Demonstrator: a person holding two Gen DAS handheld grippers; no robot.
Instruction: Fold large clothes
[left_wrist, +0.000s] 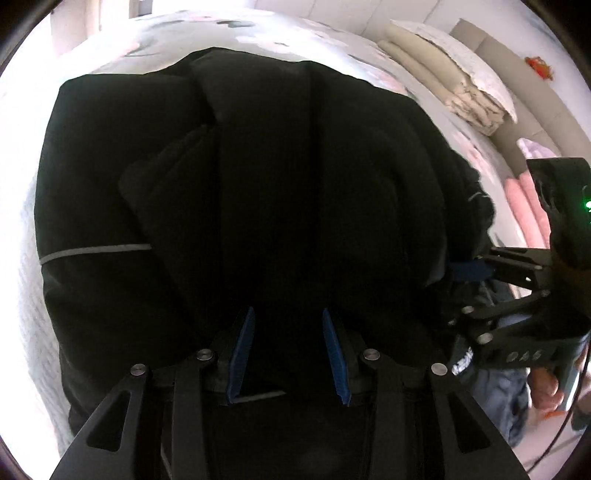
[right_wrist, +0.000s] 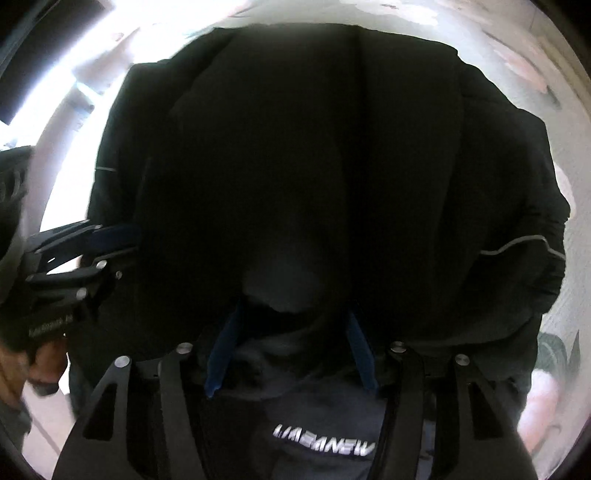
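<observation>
Hovering over black jacket (left_wrist: 258, 184) on the bed (left_wrist: 110, 48): left gripper (left_wrist: 288, 347) and right gripper (right_wrist: 291, 350), jaws parted, gripping nothing. Best to pinch the jacket's near hem evenly, both sides level.

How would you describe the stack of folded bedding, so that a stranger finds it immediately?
Start at the bed with the black jacket spread on it. At its far right corner lies the folded bedding, cream and white. The pink rolls nearby are lower down.
</observation>
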